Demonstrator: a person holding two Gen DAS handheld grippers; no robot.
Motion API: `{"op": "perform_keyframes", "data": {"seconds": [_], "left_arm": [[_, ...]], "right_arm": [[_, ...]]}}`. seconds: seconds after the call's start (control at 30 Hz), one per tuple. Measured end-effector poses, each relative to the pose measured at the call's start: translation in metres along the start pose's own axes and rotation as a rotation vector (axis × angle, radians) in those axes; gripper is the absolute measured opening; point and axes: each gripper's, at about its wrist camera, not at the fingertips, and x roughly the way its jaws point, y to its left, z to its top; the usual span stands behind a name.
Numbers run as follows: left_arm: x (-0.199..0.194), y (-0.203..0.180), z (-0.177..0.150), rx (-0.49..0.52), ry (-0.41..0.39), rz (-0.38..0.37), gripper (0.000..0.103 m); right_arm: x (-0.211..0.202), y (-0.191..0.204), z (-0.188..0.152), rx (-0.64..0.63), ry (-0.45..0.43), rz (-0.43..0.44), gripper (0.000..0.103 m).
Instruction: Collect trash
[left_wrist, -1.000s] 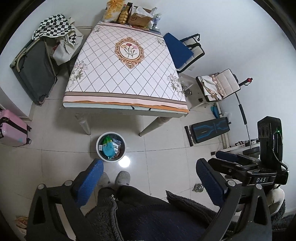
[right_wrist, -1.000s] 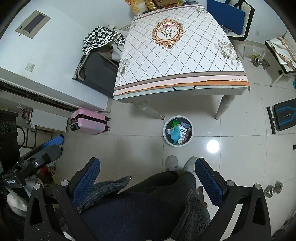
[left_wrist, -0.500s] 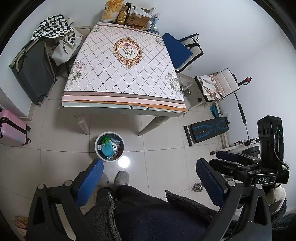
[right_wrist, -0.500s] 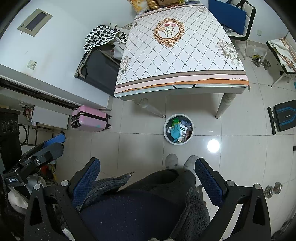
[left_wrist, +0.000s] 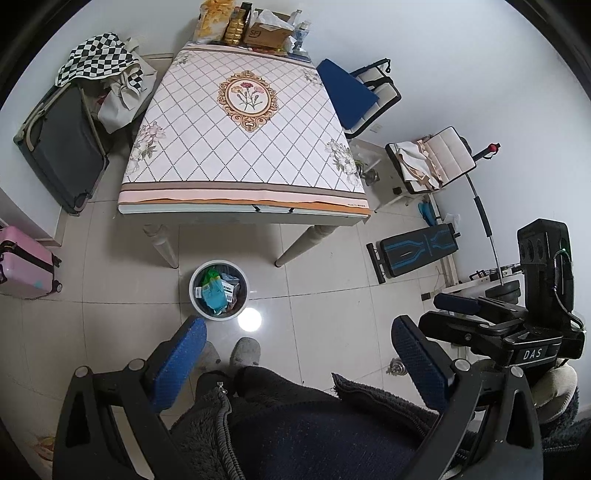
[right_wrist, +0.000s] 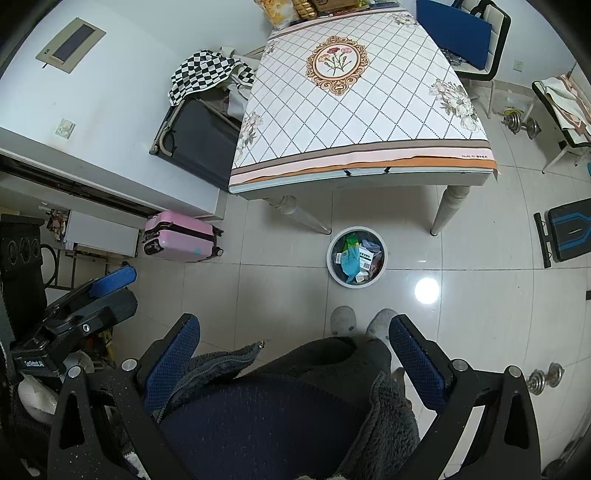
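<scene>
Pale floor tiles (left_wrist: 332, 295) spread below us, with a patterned tabletop (left_wrist: 243, 147) ahead and a round trash bin (left_wrist: 218, 291) standing on the floor just in front of its near edge, between the two front legs. We see the bin already filled with wrappers and packets (right_wrist: 356, 260) — green, teal and white among them. Our left claw (left_wrist: 299, 354) hangs released over our lap, its blue pads spread wide with nothing between them; our right claw (right_wrist: 293, 350) is likewise spread and empty. Both are well apart from the bin. A pink suitcase (right_wrist: 179, 236) lies on the floor to the left, near a dark suitcase (left_wrist: 61, 151) — it leans by the tabletop.
</scene>
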Motion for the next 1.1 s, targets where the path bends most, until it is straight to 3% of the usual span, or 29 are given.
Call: {"op": "perform_keyframes", "data": {"seconds": [1.1], "left_arm": [[-0.0012,0.0021,0.0003,0.001,-0.006,0.008,0.102]], "right_arm": [[-0.0037,0.0056,-0.0069,0.006,0.006,-0.011,0.103]]}}
